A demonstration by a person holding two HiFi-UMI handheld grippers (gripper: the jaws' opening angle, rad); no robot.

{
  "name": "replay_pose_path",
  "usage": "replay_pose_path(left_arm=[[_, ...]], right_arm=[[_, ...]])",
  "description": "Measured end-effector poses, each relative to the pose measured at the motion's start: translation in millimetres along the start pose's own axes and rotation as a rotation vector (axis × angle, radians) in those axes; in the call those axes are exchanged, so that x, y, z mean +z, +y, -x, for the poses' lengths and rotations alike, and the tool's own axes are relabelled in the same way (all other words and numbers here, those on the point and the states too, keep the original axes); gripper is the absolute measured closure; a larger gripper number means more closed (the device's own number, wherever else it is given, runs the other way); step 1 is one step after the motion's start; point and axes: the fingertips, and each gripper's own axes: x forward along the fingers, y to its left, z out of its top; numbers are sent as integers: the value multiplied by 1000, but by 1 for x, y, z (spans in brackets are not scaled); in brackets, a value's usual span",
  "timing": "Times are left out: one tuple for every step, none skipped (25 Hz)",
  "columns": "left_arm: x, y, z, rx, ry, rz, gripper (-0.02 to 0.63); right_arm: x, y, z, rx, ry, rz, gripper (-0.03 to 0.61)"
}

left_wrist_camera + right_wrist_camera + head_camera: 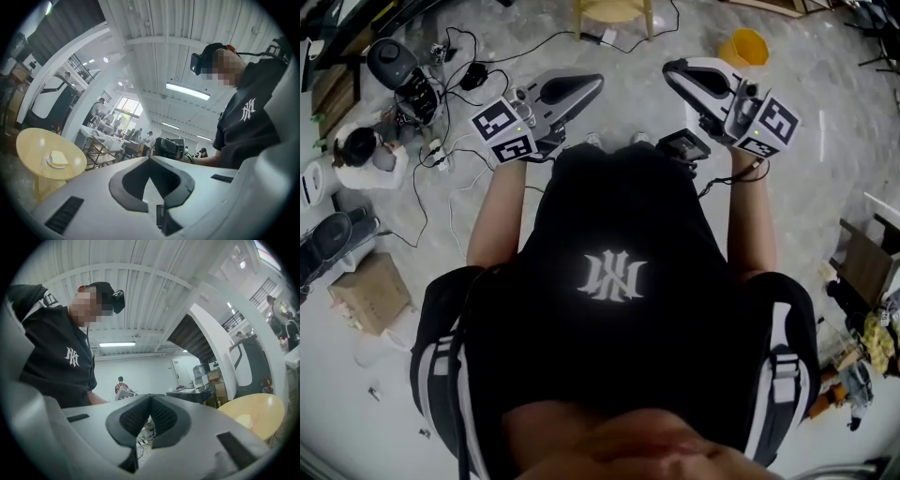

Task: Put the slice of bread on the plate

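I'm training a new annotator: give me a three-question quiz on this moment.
1. True or false: the left tool holds the bread.
2. Where does the bread lie? A) on the floor B) on the plate on the round table C) on a box
3. Fill in: the right tool has its jaws ___.

Key: 1 false, its jaws are shut with nothing between them; 2 B; 3 shut, also empty.
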Motion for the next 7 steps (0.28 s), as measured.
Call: replay_pose_path(left_arm=[[-1,-1,-1,0,2,0,606],[-1,-1,-1,0,3,0,606],[-2,-2,-1,0,4,0,606],[-2,-3,-2,0,4,-1,606],[-2,-3,-2,1,5,-1,606],[-3,-4,-2,1,5,-2,606],[-3,-5,-2,2,6,-2,606]], right_arm=[[0,0,0,2,0,0,577],[-1,0,0,4,1,0,575],[-1,1,0,5,1,1,575],[-1,1,1,6,2,2,575],[-1,1,1,6,2,3,575],[-1,2,1,6,2,4,575],[0,2,1,7,2,5,575]])
